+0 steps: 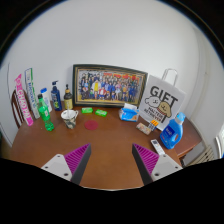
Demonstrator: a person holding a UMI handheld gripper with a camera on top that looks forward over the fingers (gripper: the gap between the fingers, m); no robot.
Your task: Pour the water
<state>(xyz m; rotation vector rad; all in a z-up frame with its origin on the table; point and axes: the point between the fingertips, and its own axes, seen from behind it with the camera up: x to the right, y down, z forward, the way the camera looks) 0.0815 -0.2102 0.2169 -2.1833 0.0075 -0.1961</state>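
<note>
My gripper (pixel 112 160) is open, its two purple-padded fingers (pixel 72 162) wide apart over the brown wooden table (pixel 110 140) with nothing between them. Well beyond the fingers, toward the left, stands a white patterned cup (pixel 69 117). To its left are a green bottle (pixel 47 112), a blue-capped spray bottle (pixel 43 98) and a dark bottle (pixel 67 96). All of these are far from the fingers.
A framed group photo (pixel 108 86) leans on the wall at the back. A white gift bag (pixel 157 101) stands to the right, with a blue container (pixel 174 130) and a blue cup-like thing (pixel 129 112) near it. Small green (pixel 87 110) and pink (pixel 91 126) items lie mid-table.
</note>
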